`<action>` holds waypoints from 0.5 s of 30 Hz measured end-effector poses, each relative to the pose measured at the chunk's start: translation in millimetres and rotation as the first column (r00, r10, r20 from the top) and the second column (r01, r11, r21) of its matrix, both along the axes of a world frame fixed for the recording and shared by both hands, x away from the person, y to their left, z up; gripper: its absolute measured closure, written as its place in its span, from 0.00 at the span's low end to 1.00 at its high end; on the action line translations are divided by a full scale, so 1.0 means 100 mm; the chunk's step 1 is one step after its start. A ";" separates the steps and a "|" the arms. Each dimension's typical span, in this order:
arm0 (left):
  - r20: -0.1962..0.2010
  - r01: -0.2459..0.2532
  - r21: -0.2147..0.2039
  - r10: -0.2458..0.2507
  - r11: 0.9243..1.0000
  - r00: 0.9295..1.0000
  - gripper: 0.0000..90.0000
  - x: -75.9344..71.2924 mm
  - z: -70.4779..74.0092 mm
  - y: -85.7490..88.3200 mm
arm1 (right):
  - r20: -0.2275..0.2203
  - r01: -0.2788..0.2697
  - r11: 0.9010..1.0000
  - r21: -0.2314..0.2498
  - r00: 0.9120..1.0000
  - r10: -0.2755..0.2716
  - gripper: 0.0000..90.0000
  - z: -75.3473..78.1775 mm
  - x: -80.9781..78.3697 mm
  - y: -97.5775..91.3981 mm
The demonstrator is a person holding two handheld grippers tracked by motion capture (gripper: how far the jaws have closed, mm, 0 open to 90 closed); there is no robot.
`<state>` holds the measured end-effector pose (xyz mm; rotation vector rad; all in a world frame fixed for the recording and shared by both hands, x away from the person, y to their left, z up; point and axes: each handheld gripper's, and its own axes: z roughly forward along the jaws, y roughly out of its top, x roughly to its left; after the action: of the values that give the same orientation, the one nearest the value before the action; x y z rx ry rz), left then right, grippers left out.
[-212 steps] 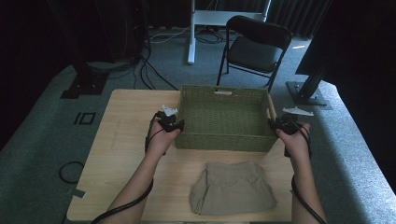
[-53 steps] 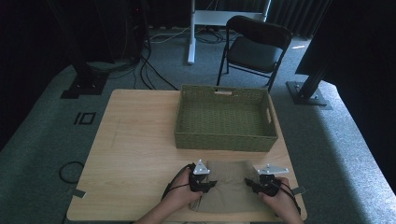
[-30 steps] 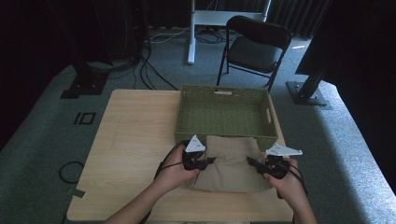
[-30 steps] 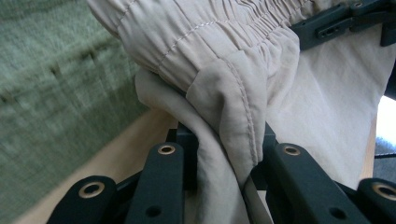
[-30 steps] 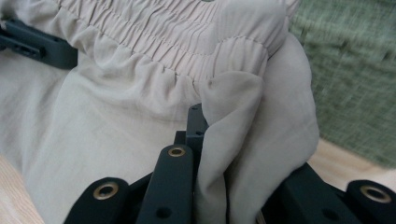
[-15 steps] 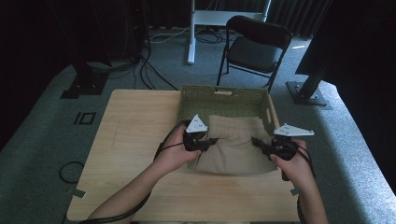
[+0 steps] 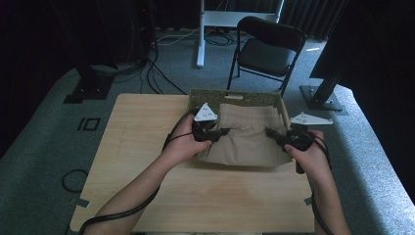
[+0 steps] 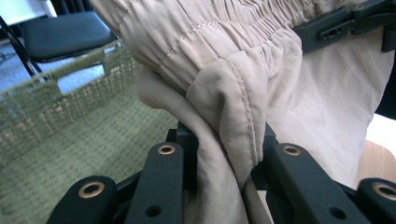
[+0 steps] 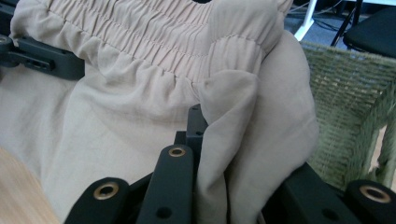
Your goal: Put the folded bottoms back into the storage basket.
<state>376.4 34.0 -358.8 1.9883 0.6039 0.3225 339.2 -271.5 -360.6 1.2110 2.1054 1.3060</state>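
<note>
Two grippers grip my folded beige shorts [image 7: 244, 134]: from above, left gripper [image 7: 211, 132] at the cloth's 9 o'clock, right gripper [image 7: 277, 137] at 3, basket [image 7: 235, 95] at 12 (partly covered). Left gripper view: jaws pinch a fold. Right gripper view: jaws clamp fabric, basket at 3.

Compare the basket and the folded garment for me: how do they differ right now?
The basket is green and woven, resting on the table; the garment is soft beige cloth with a gathered waistband, held up between the left gripper and right gripper. Both are roughly rectangular.
</note>
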 end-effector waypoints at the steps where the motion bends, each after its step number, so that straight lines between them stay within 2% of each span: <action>1: -0.002 0.001 -0.005 -0.001 1.000 1.000 0.83 0.03 0.03 0.01 | 0.000 0.001 1.000 0.016 1.000 -0.001 0.88 0.03 0.04 -0.01; 5: 0.009 -0.006 -0.007 0.006 1.000 1.000 0.83 0.12 0.09 0.01 | -0.001 0.006 1.000 0.027 1.000 -0.006 0.88 0.10 0.15 0.00; 6: 0.021 -0.012 -0.008 0.012 1.000 1.000 0.83 0.18 0.13 0.01 | -0.002 0.009 1.000 0.022 1.000 -0.009 0.88 0.12 0.17 0.00; 7: 0.015 -0.016 -0.018 0.017 1.000 1.000 0.83 0.21 0.14 0.02 | -0.007 0.012 1.000 0.026 1.000 -0.012 0.88 0.16 0.26 0.01; 9: 0.014 -0.014 -0.021 0.014 1.000 1.000 0.83 0.27 0.16 0.03 | -0.009 0.014 0.999 0.038 1.000 -0.014 0.88 0.18 0.32 0.01; 15: 0.021 -0.021 -0.032 0.022 0.999 1.000 0.83 0.52 0.23 0.00 | -0.008 0.040 0.999 0.030 0.999 -0.039 0.88 0.25 0.51 0.03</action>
<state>428.1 34.4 -336.0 1.9469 0.6138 0.3450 390.6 -268.2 -335.3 1.2652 2.0634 1.3224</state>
